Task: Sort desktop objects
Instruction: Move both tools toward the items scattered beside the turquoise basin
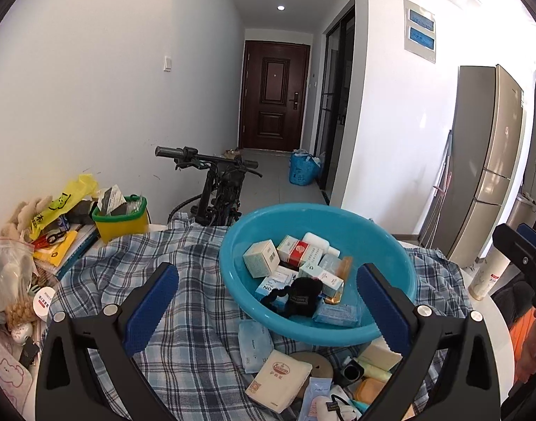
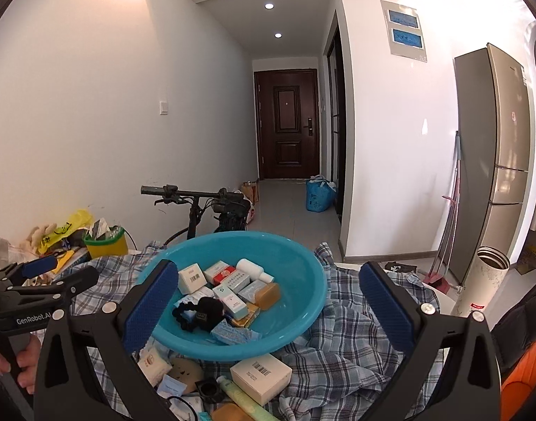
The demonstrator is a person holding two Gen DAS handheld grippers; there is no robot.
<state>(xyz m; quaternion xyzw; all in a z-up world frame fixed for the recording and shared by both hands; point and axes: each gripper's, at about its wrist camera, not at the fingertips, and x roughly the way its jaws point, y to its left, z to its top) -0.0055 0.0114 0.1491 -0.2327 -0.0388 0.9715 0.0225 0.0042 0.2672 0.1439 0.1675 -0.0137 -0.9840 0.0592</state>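
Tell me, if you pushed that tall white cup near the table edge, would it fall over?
Probably, yes. The tall white cylindrical cup is narrow for its height, so a push near its open top would likely tip it. It stands close to the edge of the white table, so it might drop off. Being round, it would probably roll once down.

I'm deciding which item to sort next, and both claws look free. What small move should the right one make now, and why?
Probably lower the right claw onto the cream box lying on the plaid cloth just in front of the blue basin. Both claws are open and empty, the basin already holds several boxes, and this box sits loose, close and clear on top, so it seems the easiest grab.
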